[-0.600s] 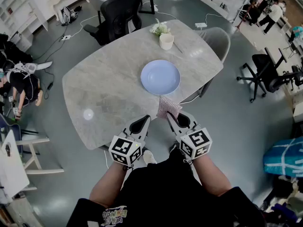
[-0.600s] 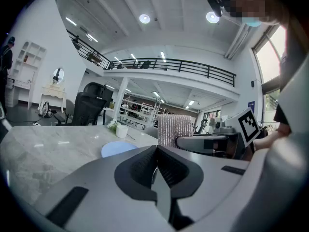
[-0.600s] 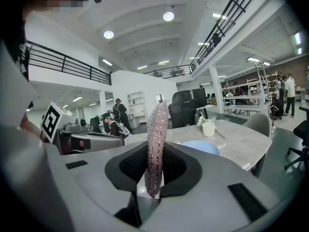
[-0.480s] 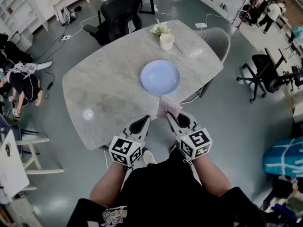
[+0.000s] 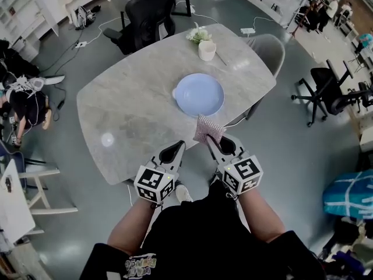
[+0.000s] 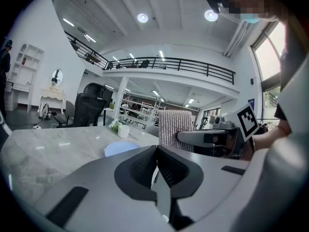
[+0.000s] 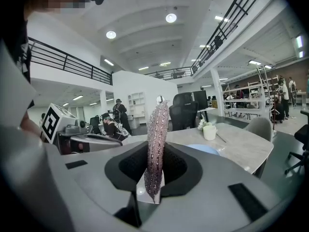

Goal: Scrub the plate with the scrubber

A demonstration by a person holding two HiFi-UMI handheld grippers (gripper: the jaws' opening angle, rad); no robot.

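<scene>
Closest in, the person's two forearms reach forward, each holding a tool just short of the near edge of the counter [image 5: 125, 118]. The left tool [image 5: 173, 151] has its jaws pressed together with nothing between them; its own view shows the ribbed pads meeting in a line. Just beside it, the right tool [image 5: 214, 141] is clamped on the scrubber [image 5: 207, 129], a pinkish, glittery woven pad. In the right gripper view the pad stands upright and edge-on between the jaws, rising well above them. From the head view it sticks out ahead of the right tool's tips and hangs over the counter's near edge.

Beyond the scrubber lies the plate [image 5: 199, 94], pale blue and round, flat on the grey marbled counter, towards its right half. The scrubber's far edge is near the plate's near rim but apart from it. The left tool is farther from the plate, off to its near left.

Past the plate, near the far corner, stands a white cup [image 5: 206, 51] with a small sprig of flowers [image 5: 197, 34] just behind it. A grey chair [image 5: 267, 49] sits at the counter's right end and a black office chair [image 5: 148, 13] at its far side.
</scene>
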